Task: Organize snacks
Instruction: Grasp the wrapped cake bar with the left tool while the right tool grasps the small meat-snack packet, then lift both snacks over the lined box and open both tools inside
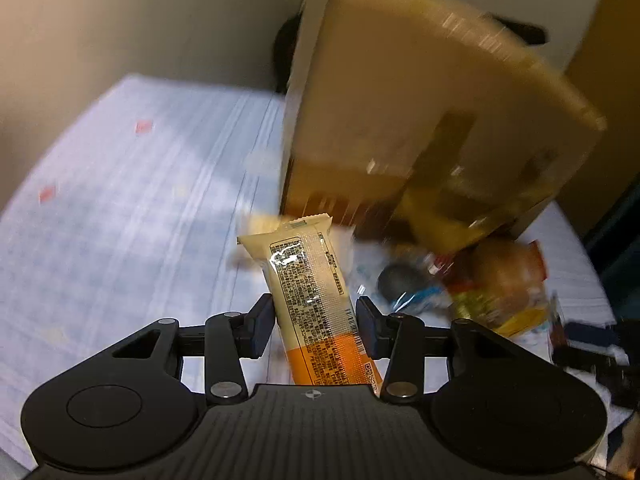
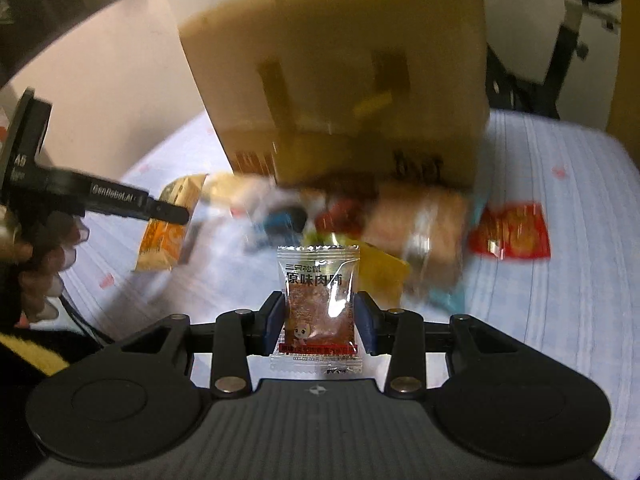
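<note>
My left gripper (image 1: pixel 315 322) is shut on a long yellow and orange snack bar (image 1: pixel 310 292), held above the cloth. It also shows in the right wrist view (image 2: pixel 168 212), where the bar (image 2: pixel 168 236) hangs from it. My right gripper (image 2: pixel 319 322) is shut on a small clear packet of dried meat (image 2: pixel 319 304). A cardboard box (image 1: pixel 420 120) stands behind the snacks; it also shows in the right wrist view (image 2: pixel 344 80). A blurred pile of snacks (image 2: pixel 400 228) lies in front of the box.
A pale blue checked cloth (image 1: pixel 120 200) covers the surface. A red packet (image 2: pixel 510 232) lies right of the pile. A bread-like pack (image 1: pixel 508 280) and a dark round snack (image 1: pixel 400 280) lie by the box. A wall stands behind.
</note>
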### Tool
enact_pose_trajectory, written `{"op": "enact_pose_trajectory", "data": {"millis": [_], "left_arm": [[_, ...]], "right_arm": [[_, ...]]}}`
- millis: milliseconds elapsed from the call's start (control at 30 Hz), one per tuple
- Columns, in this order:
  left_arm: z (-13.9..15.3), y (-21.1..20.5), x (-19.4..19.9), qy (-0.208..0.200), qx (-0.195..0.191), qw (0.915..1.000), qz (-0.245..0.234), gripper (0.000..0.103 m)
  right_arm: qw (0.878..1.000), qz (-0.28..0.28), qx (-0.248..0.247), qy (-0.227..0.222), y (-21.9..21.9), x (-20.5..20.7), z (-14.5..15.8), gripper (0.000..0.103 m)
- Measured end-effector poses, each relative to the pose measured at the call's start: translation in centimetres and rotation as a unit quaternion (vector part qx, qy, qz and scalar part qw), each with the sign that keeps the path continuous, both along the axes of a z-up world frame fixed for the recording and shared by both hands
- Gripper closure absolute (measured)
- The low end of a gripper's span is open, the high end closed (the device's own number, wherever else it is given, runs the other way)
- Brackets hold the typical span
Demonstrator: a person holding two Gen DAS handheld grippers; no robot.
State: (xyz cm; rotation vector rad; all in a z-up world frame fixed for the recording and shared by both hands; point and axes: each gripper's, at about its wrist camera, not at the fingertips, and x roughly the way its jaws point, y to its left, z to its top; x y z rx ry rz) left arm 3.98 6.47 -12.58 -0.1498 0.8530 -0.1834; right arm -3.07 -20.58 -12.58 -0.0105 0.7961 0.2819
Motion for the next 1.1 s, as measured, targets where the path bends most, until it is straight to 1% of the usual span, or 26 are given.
{"op": "enact_pose_trajectory", "data": {"millis": [133, 200, 300, 400, 500, 600, 667, 767, 833, 933, 967, 1033, 1067, 1100], "left_arm": [[3.5, 0.0, -0.9, -0.053, -0.009, 0.9984, -0.019, 0.057], [5.6, -0.1, -1.1, -0.085, -0.015, 0.9958, -0.030, 0.057], [9.2, -0.6, -1.2, -0.140, -0.021, 0.9887, -0.049, 0.057], [12.2, -1.3, -0.5, -0.182, -0.033, 0.9806, -0.065, 0.057], [14.7, -2.7, 0.8, -0.214, -0.027, 0.9737, -0.073, 0.057], [16.1, -4.4, 3.0, -0.238, -0.021, 0.9682, -0.075, 0.056], [16.4, -5.5, 4.9, -0.244, -0.007, 0.9669, -0.074, 0.056], [16.3, -7.2, 8.2, -0.239, 0.041, 0.9680, -0.062, 0.056], [15.8, -7.4, 9.9, -0.229, 0.057, 0.9704, -0.052, 0.056], [14.9, -7.3, 11.9, -0.210, 0.069, 0.9740, -0.047, 0.056], [14.4, -7.3, 12.5, -0.205, 0.071, 0.9752, -0.046, 0.056], [13.5, -6.4, 13.4, -0.191, 0.058, 0.9789, -0.041, 0.056], [13.1, -5.9, 13.9, -0.182, 0.047, 0.9814, -0.036, 0.053], [12.7, -5.6, 14.2, -0.171, 0.034, 0.9843, -0.030, 0.046]], "right_arm": [[0.999, 0.005, 0.008, -0.045, 0.2, 0.5, 2.7, 0.062], [0.998, 0.007, 0.016, -0.068, 0.2, 0.8, 4.2, 0.062], [0.993, 0.008, 0.024, -0.111, -0.1, 1.5, 6.8, 0.062], [0.987, 0.009, 0.030, -0.158, -0.4, 2.5, 9.7, 0.062], [0.980, 0.010, 0.029, -0.198, -0.5, 3.8, 12.4, 0.062], [0.974, 0.010, 0.009, -0.227, -0.1, 5.9, 14.0, 0.062], [0.973, 0.003, 0.007, -0.231, -0.2, 7.9, 14.5, 0.062], [0.973, -0.016, 0.015, -0.228, -0.2, 10.9, 14.7, 0.062], [0.975, -0.031, 0.013, -0.220, -0.5, 13.0, 14.2, 0.062], [0.978, -0.047, 0.021, -0.200, -0.5, 14.6, 13.3, 0.062], [0.980, -0.050, 0.023, -0.191, -0.4, 15.0, 12.9, 0.062], [0.982, -0.061, 0.019, -0.177, -0.5, 15.4, 12.2, 0.062], [0.983, -0.067, 0.020, -0.169, -0.5, 15.6, 11.7, 0.061], [0.984, -0.071, 0.022, -0.163, -0.7, 15.9, 11.4, 0.058]]}}
